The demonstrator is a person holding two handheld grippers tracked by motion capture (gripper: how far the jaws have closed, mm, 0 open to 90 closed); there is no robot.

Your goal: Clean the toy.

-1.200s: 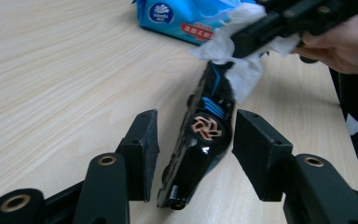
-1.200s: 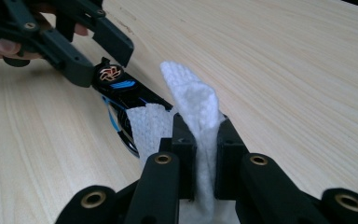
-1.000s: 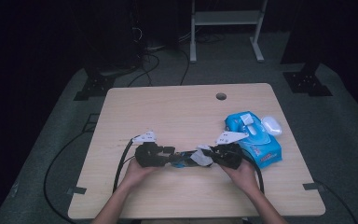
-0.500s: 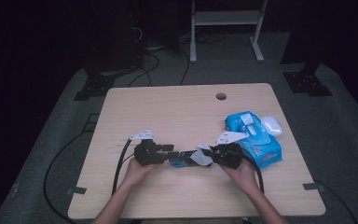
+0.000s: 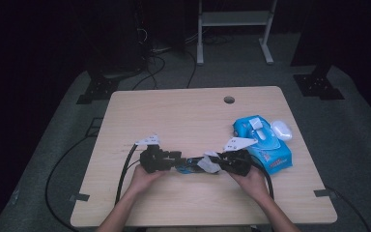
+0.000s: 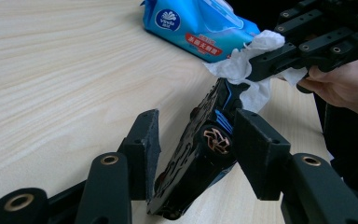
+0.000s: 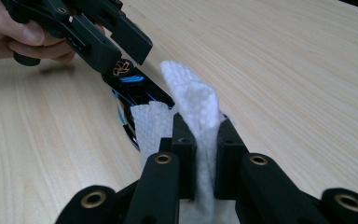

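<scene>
A black-and-blue toy car (image 6: 200,154) is clamped in the left gripper (image 6: 193,140); a crumpled white wipe (image 7: 196,116), at the car's 12 o'clock, is pinched in the right gripper (image 7: 200,135)

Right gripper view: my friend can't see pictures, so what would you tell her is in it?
The right gripper pinches a white wipe between its black jaws, touching a black and blue toy car. The left gripper holds that car above the wooden table.
</scene>
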